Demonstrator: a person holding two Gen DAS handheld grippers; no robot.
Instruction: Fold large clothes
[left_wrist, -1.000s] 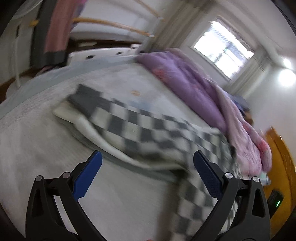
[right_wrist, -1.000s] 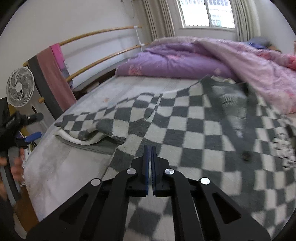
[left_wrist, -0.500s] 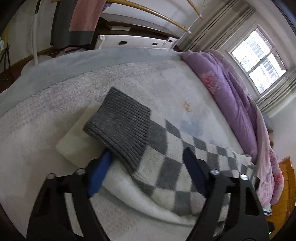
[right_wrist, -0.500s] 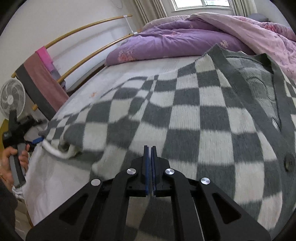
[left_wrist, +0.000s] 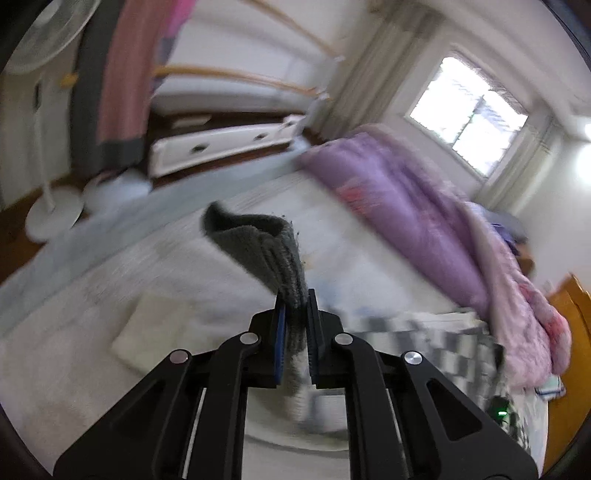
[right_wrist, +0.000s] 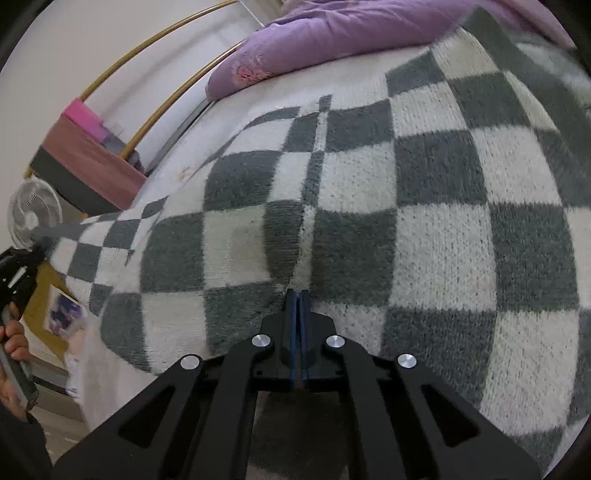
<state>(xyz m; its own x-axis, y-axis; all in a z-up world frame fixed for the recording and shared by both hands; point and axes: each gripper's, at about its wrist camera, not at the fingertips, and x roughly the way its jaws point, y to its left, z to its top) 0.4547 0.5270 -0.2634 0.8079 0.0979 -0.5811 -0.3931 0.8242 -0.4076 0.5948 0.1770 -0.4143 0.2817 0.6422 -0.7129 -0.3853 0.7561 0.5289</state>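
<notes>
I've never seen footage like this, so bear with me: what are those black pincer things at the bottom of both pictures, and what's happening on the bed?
They are hand-held grippers, one per hand, each with a fisheye camera looking along its fingers. In the left view, the left gripper is shut on the grey ribbed cuff of a checkered cardigan, lifted above the bed. The right gripper is closed with the cardigan's fabric running right up to its tips. A purple duvet lies behind.

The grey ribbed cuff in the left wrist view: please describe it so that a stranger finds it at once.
Start from the white bed and follow the checked cardigan along its sleeve. The grey ribbed cuff is the sleeve's end, pinched in the left tongs. It alone is plain dark grey and lifted above the bed.
</notes>
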